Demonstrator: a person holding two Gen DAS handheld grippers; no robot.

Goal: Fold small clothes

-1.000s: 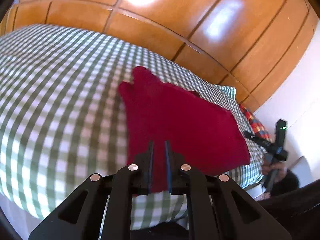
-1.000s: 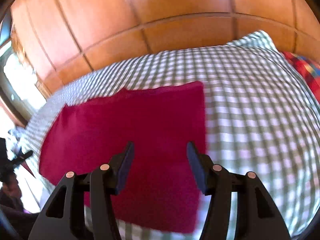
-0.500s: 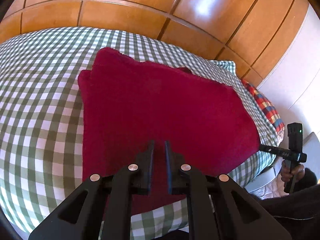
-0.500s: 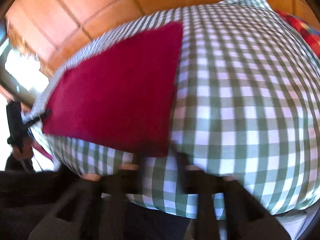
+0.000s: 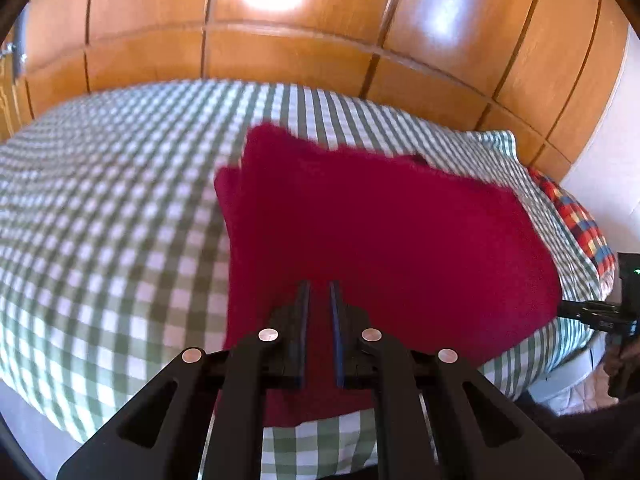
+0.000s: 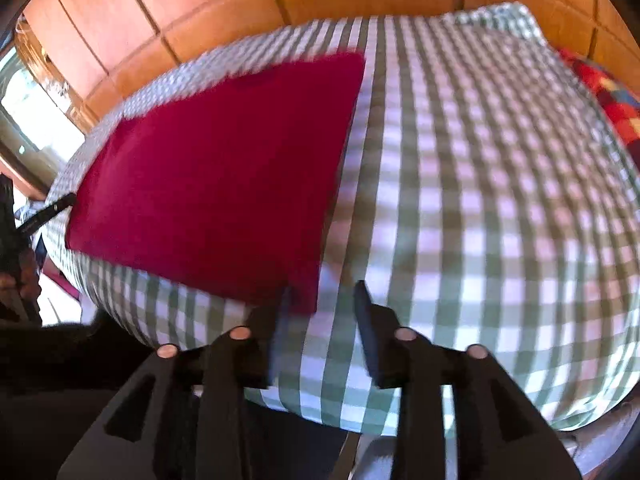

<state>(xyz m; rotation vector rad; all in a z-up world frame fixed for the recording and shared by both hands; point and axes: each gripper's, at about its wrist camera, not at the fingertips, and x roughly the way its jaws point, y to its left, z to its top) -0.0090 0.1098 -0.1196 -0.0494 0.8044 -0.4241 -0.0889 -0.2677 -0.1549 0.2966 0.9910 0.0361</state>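
Garment: I see the red knit garment [image 5: 384,240] lying flat on the bed, already doubled into a rough rectangle, with its near edge under my left gripper.
Left gripper: my left gripper [image 5: 319,292] sits clenched, jaws nearly together over the red cloth; I cannot tell whether a pinch of fabric is caught between them.
Right gripper: my right gripper [image 6: 320,300] has its jaws opening, with the garment's near right corner [image 6: 304,280] between the fingers and no pad pressing on it.
Step in hand: I judge one fold is laid and a fresh grasp at the near edge is being set up.
Next move: I need both near corners gripped, then carried level toward the far edge.
Fabric: soft, fuzzy, thick; layered edges show at the far left corner.
Bedspread: green-and-white gingham bedspread [image 6: 480,200], smooth, bulging.
Beyond: glossy wooden panelling [image 5: 280,40]; multicoloured checked cloth [image 5: 576,220] at the bed's right.
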